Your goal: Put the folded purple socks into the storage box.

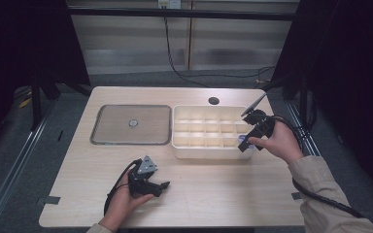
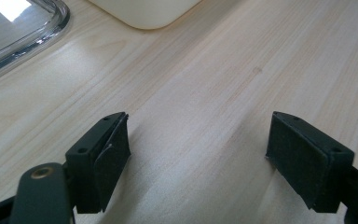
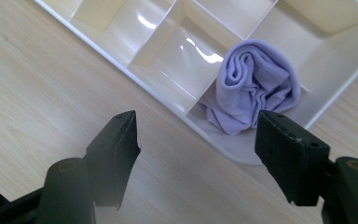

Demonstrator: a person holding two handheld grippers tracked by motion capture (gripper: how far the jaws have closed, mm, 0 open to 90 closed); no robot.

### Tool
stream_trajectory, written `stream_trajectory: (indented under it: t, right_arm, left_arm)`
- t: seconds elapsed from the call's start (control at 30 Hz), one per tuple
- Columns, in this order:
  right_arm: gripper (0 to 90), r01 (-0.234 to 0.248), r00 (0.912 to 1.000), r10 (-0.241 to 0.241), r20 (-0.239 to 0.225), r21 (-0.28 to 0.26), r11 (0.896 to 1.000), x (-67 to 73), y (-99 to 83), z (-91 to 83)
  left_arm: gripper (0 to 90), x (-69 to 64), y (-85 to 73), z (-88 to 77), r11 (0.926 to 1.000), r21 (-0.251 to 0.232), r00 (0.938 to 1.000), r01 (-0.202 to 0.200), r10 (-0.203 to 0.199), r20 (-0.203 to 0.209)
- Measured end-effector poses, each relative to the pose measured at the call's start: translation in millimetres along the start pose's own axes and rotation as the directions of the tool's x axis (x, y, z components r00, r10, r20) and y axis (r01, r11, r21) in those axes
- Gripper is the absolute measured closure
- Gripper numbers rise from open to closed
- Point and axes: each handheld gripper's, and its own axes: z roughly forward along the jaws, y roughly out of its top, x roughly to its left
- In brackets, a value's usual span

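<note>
A rolled lilac cloth [image 3: 256,93] lies in the near right corner compartment of a cream divided box [image 3: 168,88]. In the high view the cloth [image 1: 243,139] is a small patch at the box's [image 1: 209,145] front right corner. My right gripper [image 3: 198,140] hovers just above and in front of that corner, open, with nothing between its pads; it shows in the high view [image 1: 245,144] at the box's right end. Over bare wood at the table's front left, my left gripper [image 1: 162,187] rests open and holds nothing, its jaws wide apart [image 2: 198,144].
A shallow metal tray [image 1: 107,138] with a small round object [image 1: 133,123] in its middle lies left of the box. A cable hole [image 1: 213,100] sits behind the box. Cables trail from both grippers. The box's other compartments look empty.
</note>
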Motion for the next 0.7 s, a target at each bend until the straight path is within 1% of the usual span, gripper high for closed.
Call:
stream_trajectory:
  t: [0.03, 0.07, 0.13, 0.23, 0.3, 0.33, 0.4, 0.53, 0.63, 0.7]
  right_arm:
    - [29.8, 0.009, 1.0000, -0.009, -0.003, -0.008, 1.000, 0.3, -1.2, 0.7]
    - [29.8, 0.003, 1.0000, -0.003, -0.003, -0.003, 1.000, 1.3, -2.0, 0.6]
    - [29.6, 0.015, 0.9999, -0.015, -0.006, -0.006, 1.000, 1.7, -3.9, 0.9]
    - [29.4, 0.008, 0.9999, -0.008, -0.015, -0.015, 1.000, 3.5, -7.3, 0.4]
    - [29.4, 0.021, 0.9996, -0.022, -0.019, -0.024, 0.999, 3.6, -9.7, 0.2]
    - [29.4, 0.015, 0.9996, -0.016, -0.023, -0.021, 1.000, 4.6, -11.0, -0.3]
    - [29.3, 0.024, 0.9994, -0.024, -0.025, -0.028, 0.999, 5.4, -13.2, 0.4]
    - [28.8, 0.028, 0.9992, -0.029, -0.029, -0.019, 0.999, 9.1, -17.0, 3.7]
    - [28.4, 0.047, 0.9985, -0.048, -0.027, -0.014, 0.999, 13.3, -18.6, 5.7]
    - [28.4, 0.057, 0.9977, -0.057, -0.036, -0.017, 0.998, 16.5, -19.4, 6.3]
  left_arm:
    - [20.4, 0.0, 0.0, 0.0, 1.0000, 0.001, 1.0000, 0.001, -0.001, 0.000]
    - [20.4, 0.0, 0.0, -0.1, 1.0000, 0.001, 1.0000, 0.000, 0.000, 0.000]
    - [20.4, 0.0, 0.0, -0.1, 1.0000, 0.001, 1.0000, 0.000, 0.000, -0.001]
    - [20.4, -0.1, 0.0, 0.0, 1.0000, 0.000, 1.0000, 0.001, -0.001, 0.000]
    - [20.4, -0.1, 0.0, 0.0, 1.0000, 0.001, 1.0000, 0.001, -0.001, 0.000]
    - [20.4, 0.0, 0.0, -0.1, 1.0000, 0.001, 1.0000, 0.000, 0.000, 0.000]
    - [20.4, 0.0, 0.0, 0.0, 1.0000, 0.001, 1.0000, 0.000, 0.000, 0.000]
    - [20.4, 0.0, 0.0, 0.0, 1.0000, 0.000, 1.0000, 0.000, 0.000, 0.000]
    - [20.4, -0.2, -0.1, 0.1, 1.0000, -0.001, 1.0000, 0.004, -0.004, 0.002]
    - [20.4, -0.3, -0.1, 0.1, 1.0000, -0.001, 1.0000, 0.004, -0.004, 0.002]
